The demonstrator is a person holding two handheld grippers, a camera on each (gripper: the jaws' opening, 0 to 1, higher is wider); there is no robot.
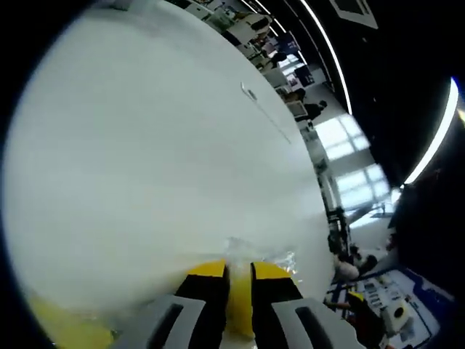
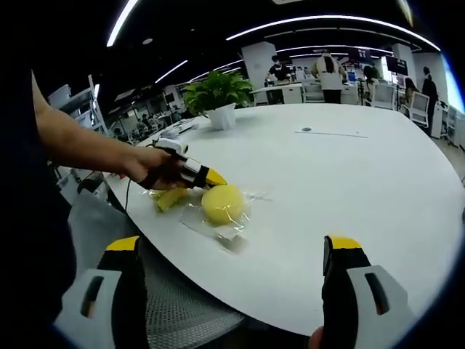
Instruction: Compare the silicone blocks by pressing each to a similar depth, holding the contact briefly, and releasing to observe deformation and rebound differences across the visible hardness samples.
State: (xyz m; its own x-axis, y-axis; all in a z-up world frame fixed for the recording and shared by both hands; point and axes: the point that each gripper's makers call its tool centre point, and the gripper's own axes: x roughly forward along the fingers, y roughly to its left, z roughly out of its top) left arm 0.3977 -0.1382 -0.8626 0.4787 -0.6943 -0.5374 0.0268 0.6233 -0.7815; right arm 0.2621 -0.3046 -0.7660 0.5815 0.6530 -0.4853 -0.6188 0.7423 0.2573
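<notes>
Left tool (image 2: 211,177) grips yellow block (image 2: 222,203); right tool (image 2: 236,265) wide; plant (image 2: 216,93) behind.

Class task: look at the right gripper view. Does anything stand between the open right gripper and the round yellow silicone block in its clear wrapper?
Nothing visible does. Bare white table lies between the right gripper and the yellow block. The left gripper meets the block from its far side.

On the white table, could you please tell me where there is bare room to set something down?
The white table is bare right of the yellow silicone block and beyond it toward the potted plant. It is crowded around the block's clear wrapper, where the left gripper presses.
</notes>
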